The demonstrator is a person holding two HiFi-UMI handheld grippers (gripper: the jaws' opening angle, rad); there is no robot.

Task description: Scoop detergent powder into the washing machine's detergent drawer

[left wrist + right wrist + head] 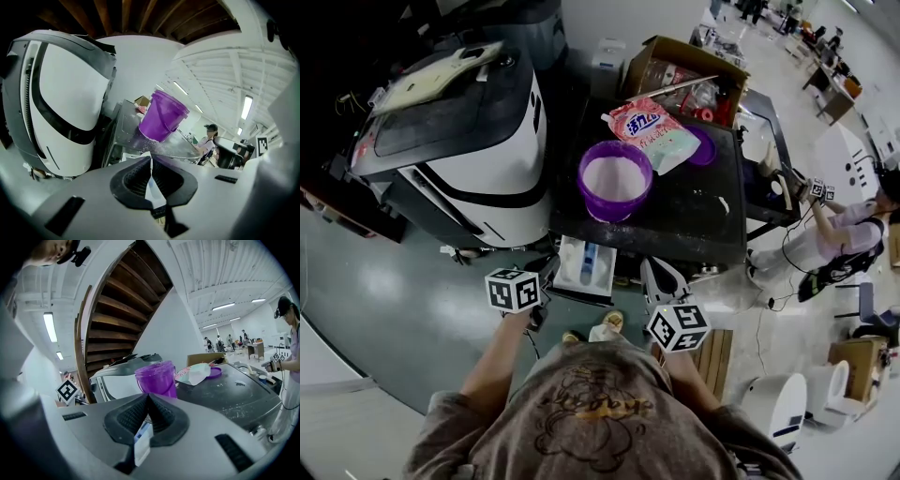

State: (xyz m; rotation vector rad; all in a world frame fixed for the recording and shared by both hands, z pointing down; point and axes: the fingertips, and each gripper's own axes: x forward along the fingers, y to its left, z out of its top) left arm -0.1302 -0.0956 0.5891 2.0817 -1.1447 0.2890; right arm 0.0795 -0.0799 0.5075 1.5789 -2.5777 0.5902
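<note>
A purple bucket [615, 180] of white powder stands near the front left of a black table [694, 220]. Behind it lie a pink and white detergent bag [656, 131] and a purple lid [706, 146]. A white detergent drawer [584, 266] with a blue insert sticks out below the table's front edge. My left gripper [546, 272] hangs just left of the drawer, and my right gripper [657, 274] just right of it. Both are shut with nothing between the fingers. The bucket [165, 116] shows beyond the left gripper [151, 157], and the same bucket [156, 378] beyond the right gripper [148, 395].
A white and grey washing machine [459, 131] stands left of the table. An open cardboard box [684, 67] sits at the table's back. Another person [839, 234] with a gripper stands at the right. Grey floor lies below my left arm.
</note>
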